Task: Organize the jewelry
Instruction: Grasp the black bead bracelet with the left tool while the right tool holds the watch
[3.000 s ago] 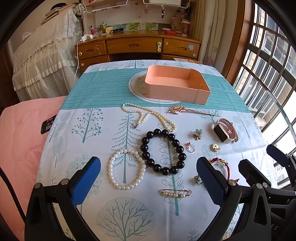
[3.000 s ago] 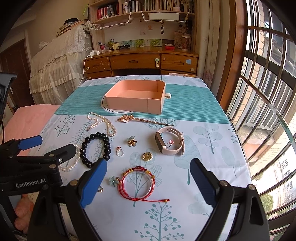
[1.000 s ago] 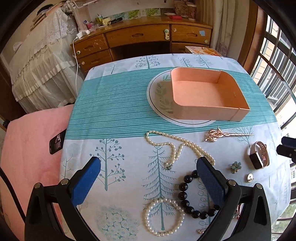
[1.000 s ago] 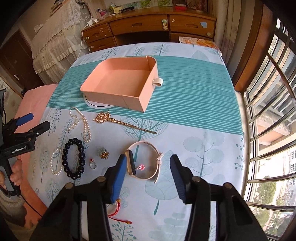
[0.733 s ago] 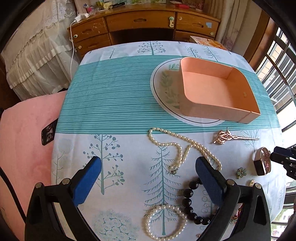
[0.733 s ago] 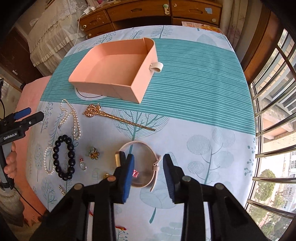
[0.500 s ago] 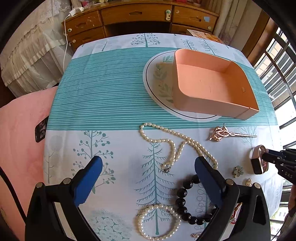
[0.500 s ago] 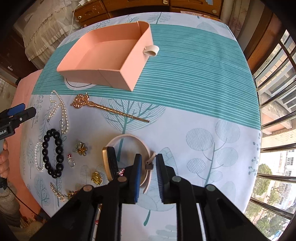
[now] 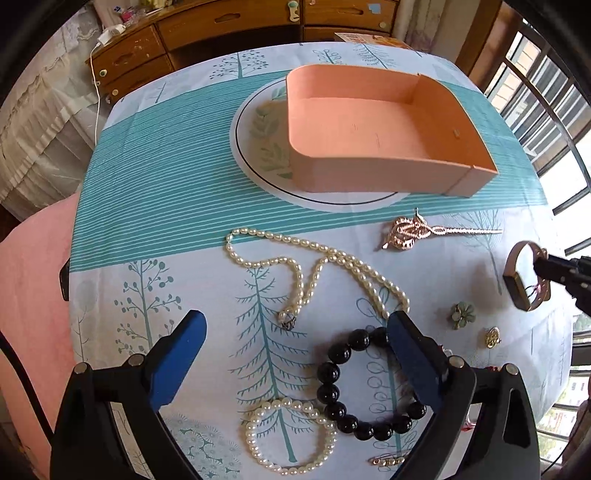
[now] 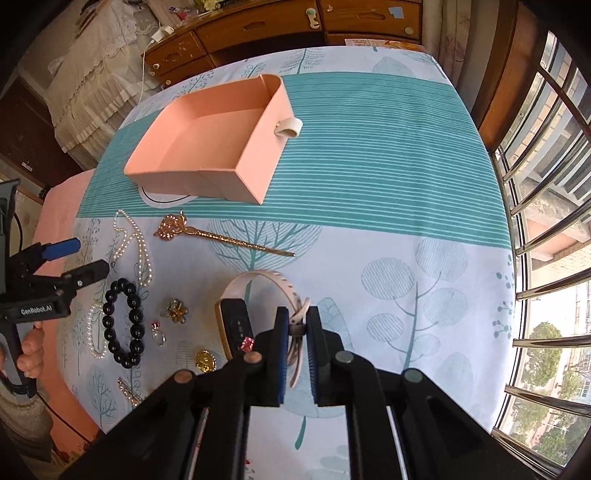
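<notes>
My right gripper (image 10: 297, 321) is shut on the pale strap of a watch (image 10: 236, 317) with a gold case and dark face, low over the tablecloth. The left wrist view shows the watch (image 9: 517, 280) standing on edge at the far right, with the right gripper (image 9: 543, 266) on it. My left gripper (image 9: 295, 325) stands open above a pearl necklace (image 9: 266, 236) and a black bead bracelet (image 9: 332, 369), with nothing between its fingers. A pink open box (image 9: 369, 173) sits further back on a plate (image 9: 251, 147).
Spread on the cloth are a pearl bracelet (image 9: 255, 443), gold hairpin (image 9: 406, 232), flower brooch (image 9: 461, 314), gold button (image 9: 491, 336), ring (image 10: 159, 334) and pearl pin (image 9: 386, 460). A wooden desk (image 9: 221, 22) stands behind the table. Window bars (image 10: 546, 184) run along the right.
The right gripper's jaws have come together on the watch strap, and the watch now stands on edge. The left gripper has sunk closer to the necklace, tilting further down.
</notes>
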`<state>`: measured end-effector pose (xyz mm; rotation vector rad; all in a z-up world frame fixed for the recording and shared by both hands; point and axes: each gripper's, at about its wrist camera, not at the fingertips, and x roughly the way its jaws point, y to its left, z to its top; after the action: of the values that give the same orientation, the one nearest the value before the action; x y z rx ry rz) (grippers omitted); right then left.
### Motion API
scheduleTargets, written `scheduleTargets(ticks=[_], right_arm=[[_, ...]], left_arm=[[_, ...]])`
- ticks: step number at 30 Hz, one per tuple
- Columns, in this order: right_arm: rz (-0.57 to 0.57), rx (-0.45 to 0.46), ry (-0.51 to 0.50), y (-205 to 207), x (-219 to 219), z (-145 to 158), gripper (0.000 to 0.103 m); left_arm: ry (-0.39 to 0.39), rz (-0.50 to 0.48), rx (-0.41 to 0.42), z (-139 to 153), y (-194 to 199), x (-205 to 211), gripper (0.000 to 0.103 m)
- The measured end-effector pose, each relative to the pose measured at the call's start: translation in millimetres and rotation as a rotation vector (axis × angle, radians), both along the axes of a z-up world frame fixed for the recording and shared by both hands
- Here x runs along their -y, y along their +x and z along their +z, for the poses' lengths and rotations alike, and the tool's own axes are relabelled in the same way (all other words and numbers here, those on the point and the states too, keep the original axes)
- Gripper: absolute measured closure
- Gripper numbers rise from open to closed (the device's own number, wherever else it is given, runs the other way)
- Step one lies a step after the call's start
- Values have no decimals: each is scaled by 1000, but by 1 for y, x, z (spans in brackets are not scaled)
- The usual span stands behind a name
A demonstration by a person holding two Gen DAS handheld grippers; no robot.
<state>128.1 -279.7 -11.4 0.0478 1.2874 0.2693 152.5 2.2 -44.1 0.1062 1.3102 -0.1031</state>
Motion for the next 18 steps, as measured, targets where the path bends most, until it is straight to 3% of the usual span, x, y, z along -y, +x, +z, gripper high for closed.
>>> scheduleTargets(ticks=[8, 12, 18], right_arm=[[-6, 8, 30, -3, 6, 11, 94], [-9, 5, 26, -3, 0, 9, 94], [-11, 11, 26, -2, -5, 9, 94]], left_arm=[[13, -52, -86, -16, -13, 4, 11], [5, -58, -147, -26, -12, 6, 37], [-16, -55, -185, -25, -10, 6, 40]])
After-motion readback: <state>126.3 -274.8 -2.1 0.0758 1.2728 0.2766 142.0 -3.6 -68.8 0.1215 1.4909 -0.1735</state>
